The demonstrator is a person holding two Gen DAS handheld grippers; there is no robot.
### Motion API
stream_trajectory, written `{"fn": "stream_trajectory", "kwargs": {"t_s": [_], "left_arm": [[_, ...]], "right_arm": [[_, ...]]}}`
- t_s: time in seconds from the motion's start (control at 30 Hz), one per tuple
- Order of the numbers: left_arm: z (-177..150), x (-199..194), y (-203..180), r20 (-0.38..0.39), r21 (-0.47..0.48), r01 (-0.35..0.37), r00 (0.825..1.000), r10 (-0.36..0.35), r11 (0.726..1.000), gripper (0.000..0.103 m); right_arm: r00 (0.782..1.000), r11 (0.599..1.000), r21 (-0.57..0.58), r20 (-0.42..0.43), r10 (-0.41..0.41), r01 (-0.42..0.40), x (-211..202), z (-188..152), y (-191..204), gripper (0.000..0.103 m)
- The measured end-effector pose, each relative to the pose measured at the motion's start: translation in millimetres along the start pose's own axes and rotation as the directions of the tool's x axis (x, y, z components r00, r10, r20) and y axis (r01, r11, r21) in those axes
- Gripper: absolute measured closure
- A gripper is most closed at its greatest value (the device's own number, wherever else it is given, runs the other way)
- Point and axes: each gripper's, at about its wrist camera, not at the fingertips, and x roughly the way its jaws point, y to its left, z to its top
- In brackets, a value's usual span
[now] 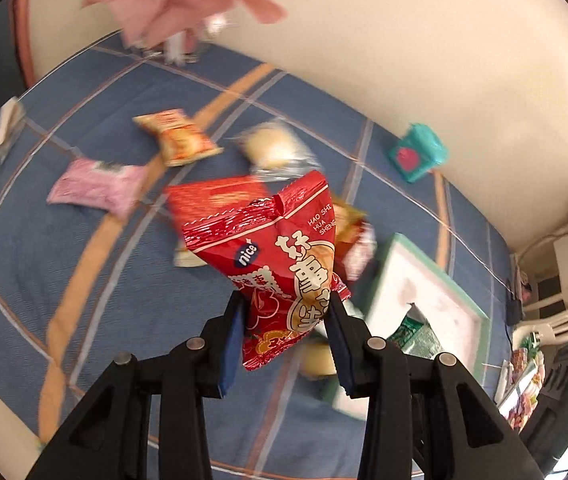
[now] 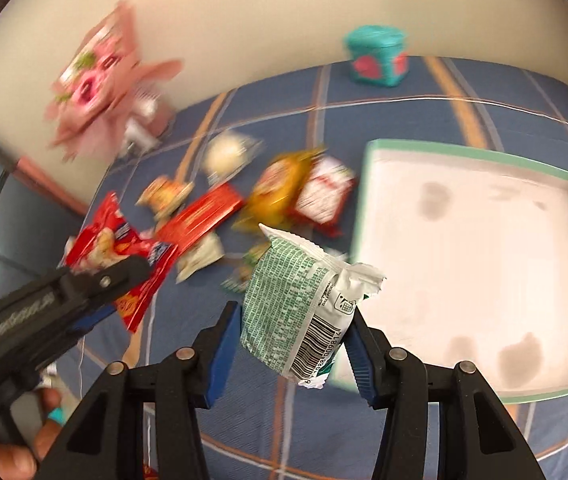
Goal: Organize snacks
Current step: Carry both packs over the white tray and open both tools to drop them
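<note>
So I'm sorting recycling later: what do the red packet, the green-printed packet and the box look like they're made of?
Red snack packet: glossy plastic or foil film, going by its sheen and crimped seal. Green-and-white snack packet: similar crinkled film, serrated edge. Green-rimmed box: probably matte cardboard, its white floor stained.

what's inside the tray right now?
No snacks show in the tray: only its pale floor with dark smudges. The green packet in the right gripper covers its near-left corner, so that part cannot be seen.
</note>
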Motion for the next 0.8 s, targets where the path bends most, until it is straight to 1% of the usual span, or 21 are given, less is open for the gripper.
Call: {"fn": "stream_trajectory", "kwargs": {"t_s": [0.2, 0.37, 0.5, 0.7, 0.8], "left_arm": [[-8, 21, -67, -0.037, 0.102, 0.036, 0.999, -0.033, 0.994, 0.062], [-16, 44, -105, -0.062, 0.171, 0.056, 0.997, -0.046, 0.984, 0.062], [-22, 69, -135, -0.086, 0.227, 0.063, 0.995, -0.044, 0.972, 0.062], [-26, 104, -156, -0.112, 0.266, 0.084, 0.992, -0.056, 0.960, 0.062], [-30, 113, -162, -0.121, 0.278, 0.094, 0.991, -0.062, 0.956, 0.062]], "right_arm": [[0.993, 0.988, 0.116, 0.047, -0.105, 0.099, -14, 22, -58, 0.049], [0.982, 0.959, 0.232, 0.053, -0.179, 0.162, -13, 38, -107, 0.049], [0.973, 0.938, 0.284, 0.059, -0.221, 0.196, -15, 45, -138, 0.049], [0.963, 0.914, 0.332, 0.052, -0.265, 0.234, -9, 54, -174, 0.049], [0.960, 0.909, 0.338, 0.052, -0.277, 0.244, -6, 58, -186, 0.049]]}}
